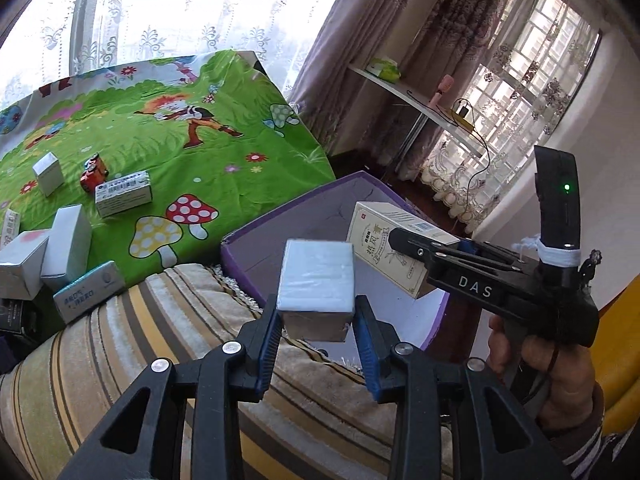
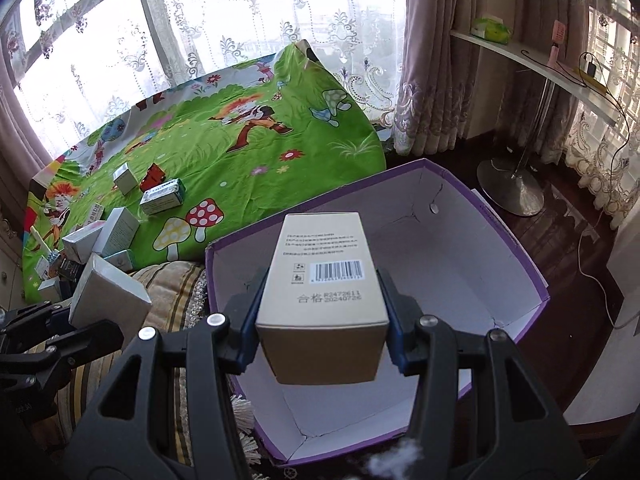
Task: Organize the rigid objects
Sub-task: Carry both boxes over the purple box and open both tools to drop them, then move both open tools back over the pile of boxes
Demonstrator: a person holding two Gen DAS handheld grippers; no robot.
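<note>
— Step in hand? Looks like the carry-and-drop stage: both boxes lifted, delivery to the purple bin point(image 2: 516, 240) pending.

— Right tongs point(image 2: 322, 300)? Clamped on the tan box point(image 2: 320, 264) by its two long sides, barcode face up, hanging over the bin's empty white interior.

— Left tongs point(image 1: 316, 320)? Partly closed around the small silver-white box point(image 1: 316, 280), pads against its sides. Hovering above the striped blanket point(image 1: 160, 340), just short of the bin's near wall rather than over the opening.

— Rest of the clutter? More small boxes and a red toy car point(image 1: 93, 176) scattered on the green cartoon mat point(image 1: 200, 152), well apart from the bin.

— Next move, judged from here? For the right: lower into the bin, then spread the pads and release near a wall to leave room. For the left: carry further across the rim first; release now would likely land the box on the blanket.

— Risk? Crowding. Two tools converging on one opening, so one at a time seems wiser.
</note>
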